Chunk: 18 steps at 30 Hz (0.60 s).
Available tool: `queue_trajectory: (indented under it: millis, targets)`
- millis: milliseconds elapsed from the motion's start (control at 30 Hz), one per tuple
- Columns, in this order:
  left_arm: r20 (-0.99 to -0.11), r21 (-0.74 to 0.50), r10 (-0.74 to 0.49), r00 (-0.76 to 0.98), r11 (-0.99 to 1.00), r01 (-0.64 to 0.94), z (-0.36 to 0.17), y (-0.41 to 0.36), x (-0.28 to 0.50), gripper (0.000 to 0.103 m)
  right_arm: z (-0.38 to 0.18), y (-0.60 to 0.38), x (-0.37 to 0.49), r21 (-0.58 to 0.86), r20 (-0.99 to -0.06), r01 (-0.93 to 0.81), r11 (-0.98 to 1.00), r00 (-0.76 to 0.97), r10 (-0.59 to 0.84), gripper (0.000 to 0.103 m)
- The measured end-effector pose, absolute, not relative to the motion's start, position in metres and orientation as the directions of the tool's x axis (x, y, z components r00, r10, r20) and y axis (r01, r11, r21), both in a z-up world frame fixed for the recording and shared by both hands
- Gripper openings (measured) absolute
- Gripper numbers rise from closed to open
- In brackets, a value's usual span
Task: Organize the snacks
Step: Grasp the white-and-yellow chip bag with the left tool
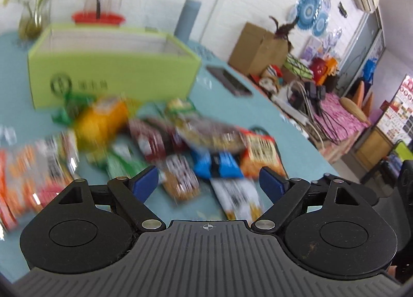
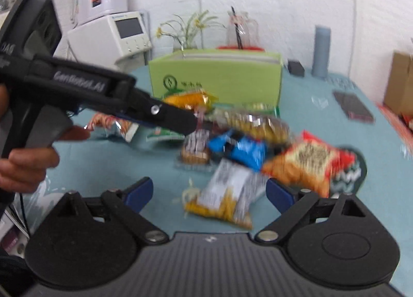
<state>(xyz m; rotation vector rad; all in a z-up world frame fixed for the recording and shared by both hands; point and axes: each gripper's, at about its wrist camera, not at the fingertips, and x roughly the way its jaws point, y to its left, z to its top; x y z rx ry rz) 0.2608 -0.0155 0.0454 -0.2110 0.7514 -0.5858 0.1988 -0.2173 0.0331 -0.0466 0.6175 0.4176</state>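
Several snack packets lie heaped on the teal table (image 1: 271,116) in front of an open lime-green box (image 1: 111,70). A blue packet (image 1: 219,165) and a white-and-yellow packet (image 1: 240,201) lie nearest my left gripper (image 1: 209,181), which hangs open above them with nothing between its blue pads. In the right wrist view the green box (image 2: 216,75) stands behind the heap. My right gripper (image 2: 210,191) is open over the white-and-yellow packet (image 2: 227,196), not gripping it. An orange-red packet (image 2: 307,165) lies to its right. The left gripper's body (image 2: 103,95) reaches in from the left, held by a hand (image 2: 25,165).
A dark phone (image 1: 229,80) lies on the table right of the box. Behind the box stand a glass jug on a red tray (image 1: 100,10), a plant vase (image 1: 33,21) and a grey cylinder (image 1: 187,18). A black coaster (image 2: 353,168) sits under the orange-red packet. Clutter fills the room's right side.
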Motion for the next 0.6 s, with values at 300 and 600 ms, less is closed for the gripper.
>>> queue_trajectory:
  millis: [300,600]
  targets:
    - [-0.653,-0.429,-0.607,0.453,0.790,0.439,0.024,-0.055,0.272,0.046,0.009,-0.212,0.225,0.075,-0.623,-0.402,0.913,0.695,0.357,0.093]
    - [-0.696,-0.388,-0.562,0.447,0.818,0.425,0.012,-0.046,0.260,0.020,0.009,-0.176,0.214,0.070,-0.622,-0.508,0.858,0.650,0.436,0.094]
